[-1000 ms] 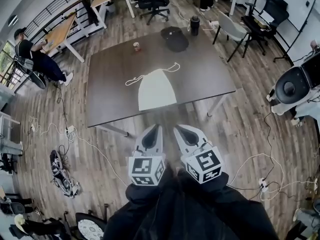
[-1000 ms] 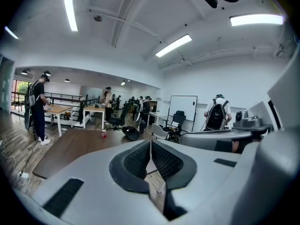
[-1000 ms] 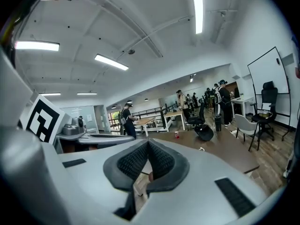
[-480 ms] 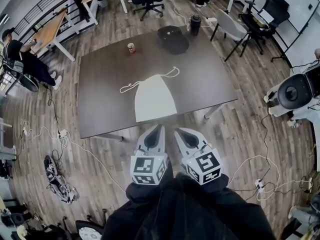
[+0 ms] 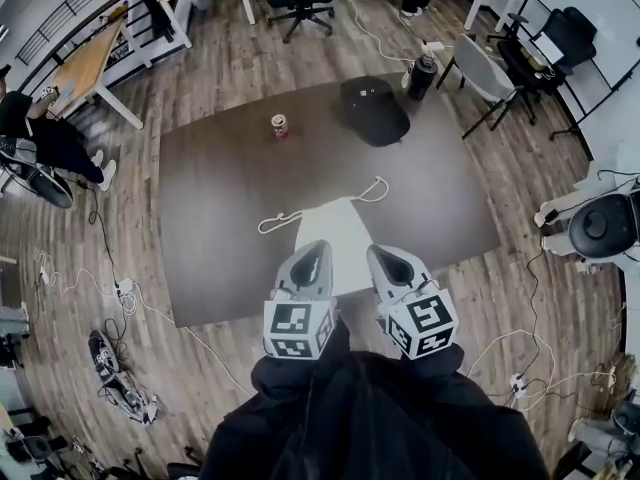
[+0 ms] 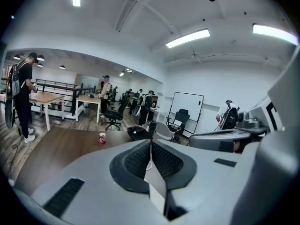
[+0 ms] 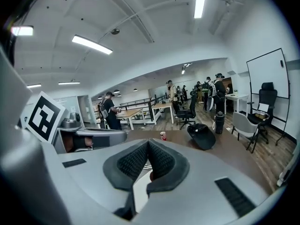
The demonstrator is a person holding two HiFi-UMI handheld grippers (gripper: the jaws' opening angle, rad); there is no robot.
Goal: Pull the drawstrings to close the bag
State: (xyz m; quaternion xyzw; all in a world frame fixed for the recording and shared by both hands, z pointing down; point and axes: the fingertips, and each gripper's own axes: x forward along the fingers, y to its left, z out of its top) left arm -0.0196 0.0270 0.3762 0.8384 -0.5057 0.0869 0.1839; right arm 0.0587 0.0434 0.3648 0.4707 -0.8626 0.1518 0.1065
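Approach stage: left gripper (image 5: pixel 316 250) and right gripper (image 5: pixel 378 254) hover over the bag (image 5: pixel 340 228), jaws closed, empty. Next: open, reach the drawstrings (image 5: pixel 374 190).

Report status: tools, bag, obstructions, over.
Left tool, right tool shut, empty, side by side. White bag flat on table, drawstrings slack at its far end, untouched. Can, black item farther back, not in the way.

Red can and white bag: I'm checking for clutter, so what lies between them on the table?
Nothing: the head view shows only bare tabletop between the can and the bag.
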